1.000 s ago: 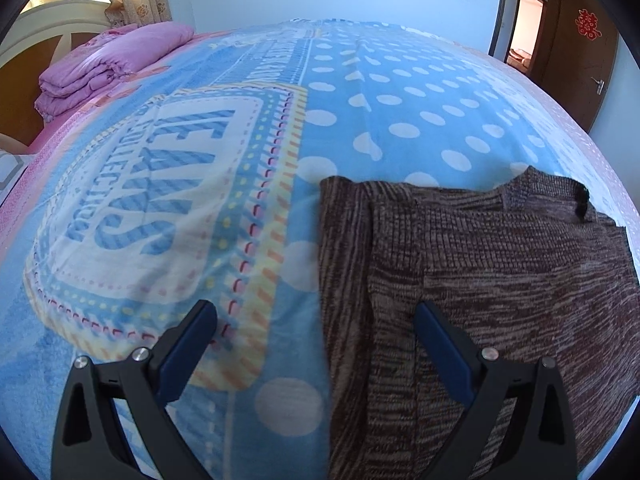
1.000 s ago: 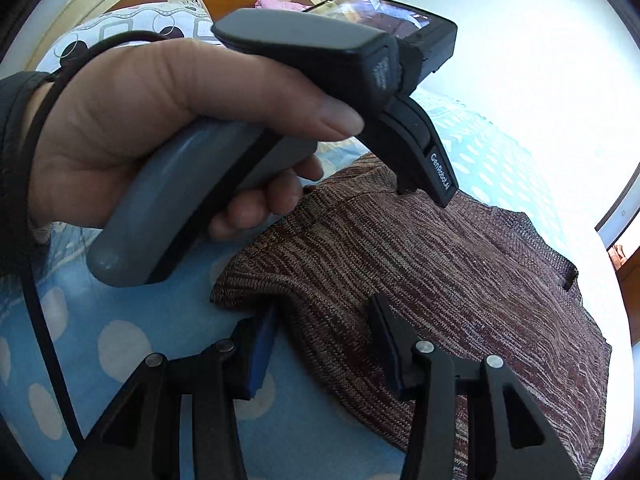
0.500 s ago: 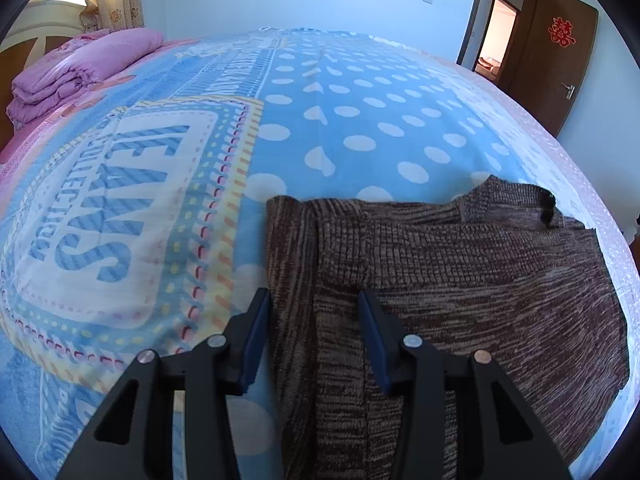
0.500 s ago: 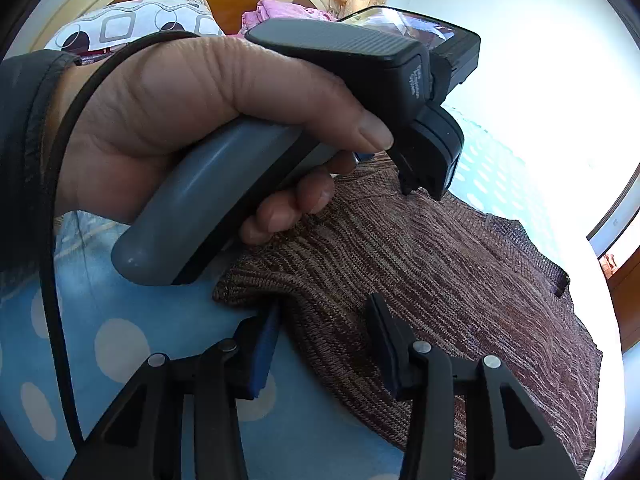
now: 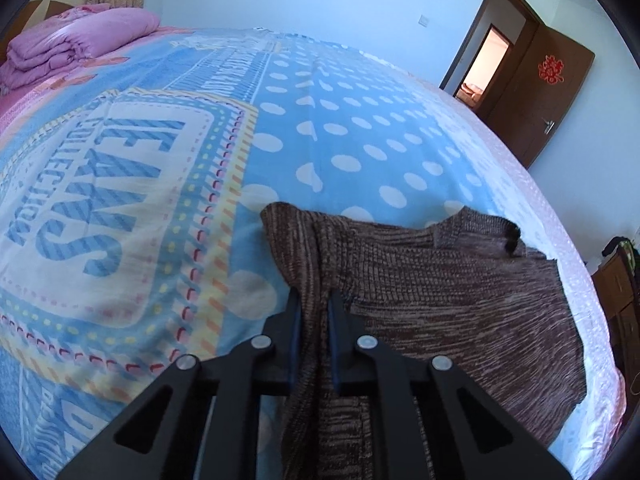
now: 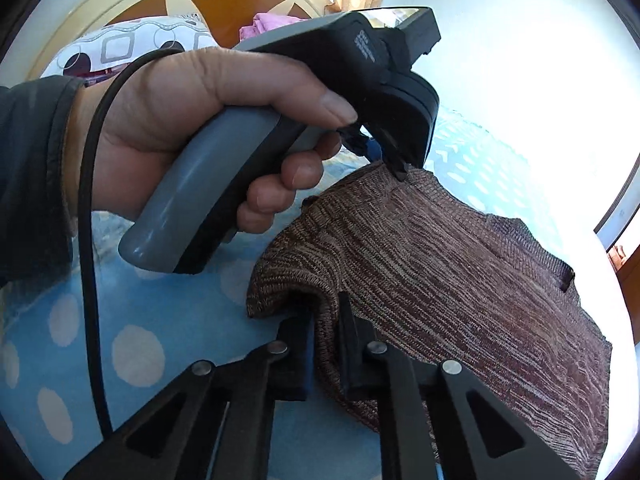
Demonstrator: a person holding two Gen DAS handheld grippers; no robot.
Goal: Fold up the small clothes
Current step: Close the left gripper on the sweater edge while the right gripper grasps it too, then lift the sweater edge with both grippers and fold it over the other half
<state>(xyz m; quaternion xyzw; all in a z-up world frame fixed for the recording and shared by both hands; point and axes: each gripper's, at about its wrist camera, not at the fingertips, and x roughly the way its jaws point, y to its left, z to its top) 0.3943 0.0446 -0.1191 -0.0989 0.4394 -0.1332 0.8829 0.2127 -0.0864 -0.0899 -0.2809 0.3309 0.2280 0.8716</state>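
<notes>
A brown knitted sweater [image 5: 440,292] lies on the blue dotted bedspread [image 5: 360,128]. My left gripper [image 5: 314,300] is shut on a raised fold of the sweater's left edge, which stands pinched between the jaws. My right gripper [image 6: 326,312] is shut on the sweater's [image 6: 440,264] near edge and lifts it off the bed. In the right wrist view, the hand holding the left gripper [image 6: 396,168] is just above and behind, its tip biting the far corner of the same edge.
A folded pink quilt [image 5: 76,48] lies at the head of the bed at far left. A brown door [image 5: 548,92] stands open at the right. A patterned pillow [image 6: 132,48] and wooden headboard [image 6: 192,4] are behind the hand.
Both grippers have closed from open onto the sweater's edge. The pinched fabric now rises off the bedspread.
</notes>
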